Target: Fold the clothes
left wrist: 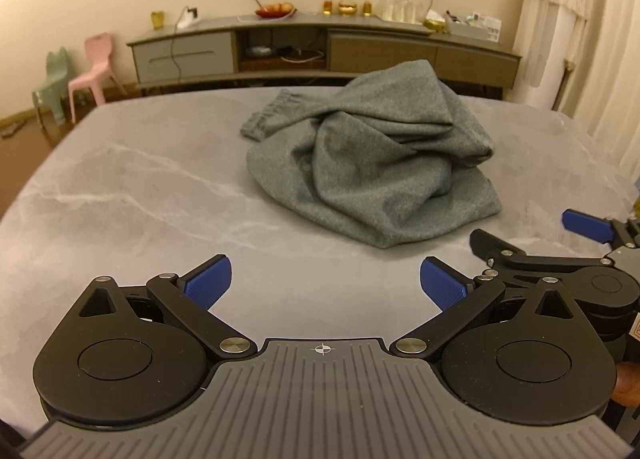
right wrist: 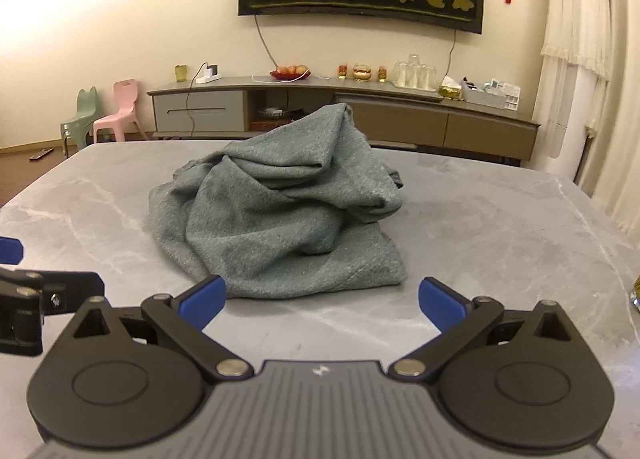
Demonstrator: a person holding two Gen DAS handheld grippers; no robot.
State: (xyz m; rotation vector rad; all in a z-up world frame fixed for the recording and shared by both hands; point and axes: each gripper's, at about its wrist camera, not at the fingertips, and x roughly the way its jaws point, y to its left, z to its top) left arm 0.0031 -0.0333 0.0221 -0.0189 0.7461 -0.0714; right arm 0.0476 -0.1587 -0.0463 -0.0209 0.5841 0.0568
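A grey-green garment (left wrist: 376,163) lies crumpled in a heap on the grey marble table (left wrist: 140,187), with an elastic cuff at its far left. It also shows in the right wrist view (right wrist: 280,215), just beyond my right gripper. My left gripper (left wrist: 324,283) is open and empty, held near the table's front edge, short of the garment and to its left. My right gripper (right wrist: 322,301) is open and empty, its left pad close to the garment's near hem. The right gripper also appears at the right of the left wrist view (left wrist: 536,235).
Beyond the table stands a long low TV cabinet (right wrist: 344,111) with glasses, a fruit plate and boxes on top. Two small plastic chairs (right wrist: 108,111) stand on the floor at left. White curtains (right wrist: 580,59) hang at right. The table edge (left wrist: 600,139) curves away at right.
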